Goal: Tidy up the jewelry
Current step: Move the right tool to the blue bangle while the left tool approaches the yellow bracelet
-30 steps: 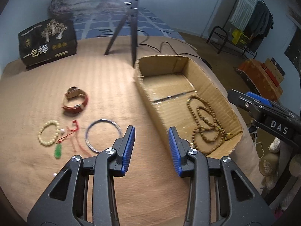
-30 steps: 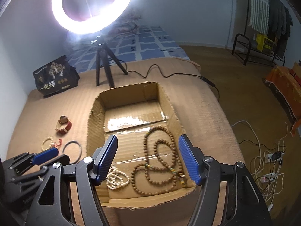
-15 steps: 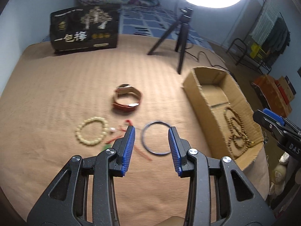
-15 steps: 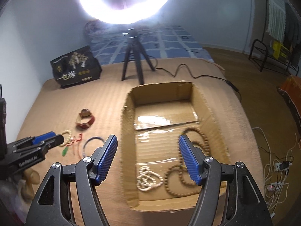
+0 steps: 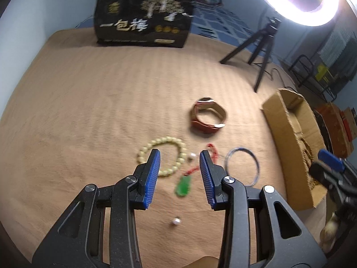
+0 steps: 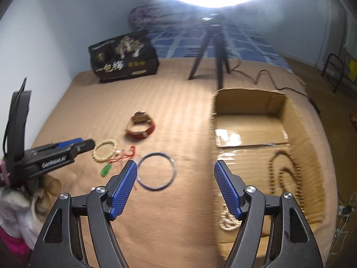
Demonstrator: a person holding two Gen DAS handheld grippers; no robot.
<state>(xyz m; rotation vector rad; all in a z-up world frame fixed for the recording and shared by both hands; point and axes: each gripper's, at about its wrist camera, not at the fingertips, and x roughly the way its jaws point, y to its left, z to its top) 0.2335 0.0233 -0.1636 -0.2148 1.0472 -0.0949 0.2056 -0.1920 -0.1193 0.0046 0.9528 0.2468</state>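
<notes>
My left gripper (image 5: 179,154) is open and empty, above a cream bead bracelet (image 5: 162,158) and a green pendant on a red cord (image 5: 184,186). A red-strapped watch (image 5: 207,118), a blue bangle (image 5: 242,166) and a loose pearl (image 5: 175,221) lie nearby on the tan blanket. My right gripper (image 6: 176,165) is open and empty, between the blue bangle (image 6: 156,170) and the cardboard box (image 6: 250,99). The box holds a brown bead necklace (image 6: 287,174) and a white bead strand (image 6: 226,222).
A black printed bag (image 5: 142,15) stands at the far edge of the blanket. A ring light on a tripod (image 6: 212,47) stands behind the box, its cable trailing right. The left gripper shows in the right wrist view (image 6: 73,147).
Both grippers swung left, away from the box and toward the loose jewelry on the blanket. The left gripper now hovers over the bracelet and pendant. Both stay open.
</notes>
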